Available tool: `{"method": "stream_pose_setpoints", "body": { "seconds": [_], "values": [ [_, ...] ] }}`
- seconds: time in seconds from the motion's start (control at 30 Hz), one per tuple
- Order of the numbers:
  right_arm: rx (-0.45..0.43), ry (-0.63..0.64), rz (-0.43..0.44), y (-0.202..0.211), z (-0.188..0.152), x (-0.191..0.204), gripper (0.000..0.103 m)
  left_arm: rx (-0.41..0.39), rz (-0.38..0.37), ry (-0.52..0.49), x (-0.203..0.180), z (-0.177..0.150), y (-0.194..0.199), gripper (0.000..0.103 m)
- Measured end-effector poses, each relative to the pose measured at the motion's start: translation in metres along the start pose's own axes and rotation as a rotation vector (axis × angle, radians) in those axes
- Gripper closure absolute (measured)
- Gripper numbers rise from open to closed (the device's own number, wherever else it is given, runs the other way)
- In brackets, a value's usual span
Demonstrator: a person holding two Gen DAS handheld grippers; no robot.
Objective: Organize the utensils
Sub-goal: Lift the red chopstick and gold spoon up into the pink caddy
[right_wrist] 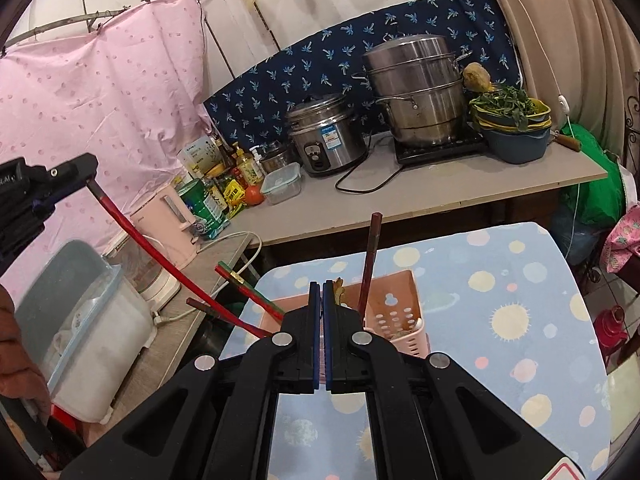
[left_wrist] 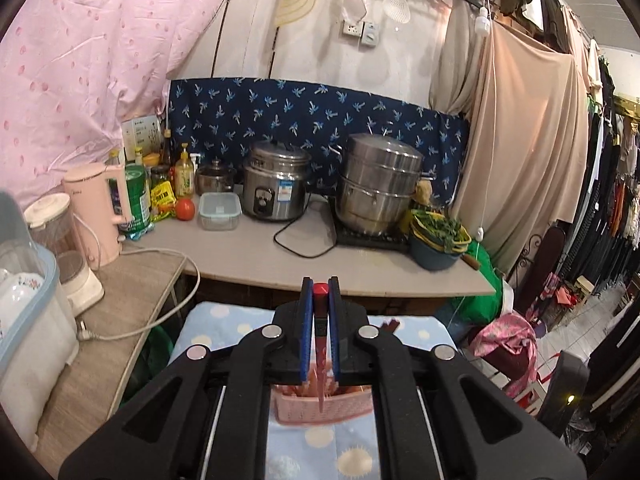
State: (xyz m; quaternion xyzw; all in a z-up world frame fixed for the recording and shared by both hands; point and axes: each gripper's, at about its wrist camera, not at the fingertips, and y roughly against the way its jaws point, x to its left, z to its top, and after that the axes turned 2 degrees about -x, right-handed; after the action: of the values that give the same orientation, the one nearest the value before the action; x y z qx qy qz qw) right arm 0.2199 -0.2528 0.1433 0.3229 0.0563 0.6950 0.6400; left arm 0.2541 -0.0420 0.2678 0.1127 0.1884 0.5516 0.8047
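My left gripper (left_wrist: 321, 285) is shut on a red chopstick (left_wrist: 320, 344), which hangs down between the blue pads over a pink basket (left_wrist: 316, 410). The right wrist view shows that left gripper (right_wrist: 90, 174) raised at the left. Its red chopstick (right_wrist: 160, 258) slants down toward the pink utensil holder (right_wrist: 396, 312) on the blue patterned tablecloth (right_wrist: 520, 320). My right gripper (right_wrist: 322, 286) is shut with nothing between its pads, just in front of the holder. A dark brown chopstick (right_wrist: 370, 256) stands upright in the holder. Another red chopstick (right_wrist: 248, 288) and a brown one (right_wrist: 200, 306) lean out to the left.
Behind the table, a grey counter (right_wrist: 440, 192) carries a rice cooker (right_wrist: 328, 140), a steel steamer pot (right_wrist: 420, 96), a bowl of greens (right_wrist: 512, 120), a tomato and bottles. A pink kettle (right_wrist: 168, 220) and a lidded dish box (right_wrist: 80, 328) stand at the left, beside a person's sleeve (right_wrist: 16, 360).
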Motion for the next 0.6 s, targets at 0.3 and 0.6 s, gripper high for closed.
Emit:
{"method": "stream_pose_setpoints", "body": {
  "seconds": [0.3, 0.6],
  "values": [
    [0.079, -0.012, -0.001, -0.045, -0.005, -0.004, 0.101, 0.023, 0.031, -0.013, 0.007, 0.005, -0.048, 0.096],
    [0.12, -0.007, -0.017, -0.066, -0.014, -0.009, 0.101, 0.108, 0.037, -0.003, 0.013, -0.022, -0.086, 0.096]
  ]
}}
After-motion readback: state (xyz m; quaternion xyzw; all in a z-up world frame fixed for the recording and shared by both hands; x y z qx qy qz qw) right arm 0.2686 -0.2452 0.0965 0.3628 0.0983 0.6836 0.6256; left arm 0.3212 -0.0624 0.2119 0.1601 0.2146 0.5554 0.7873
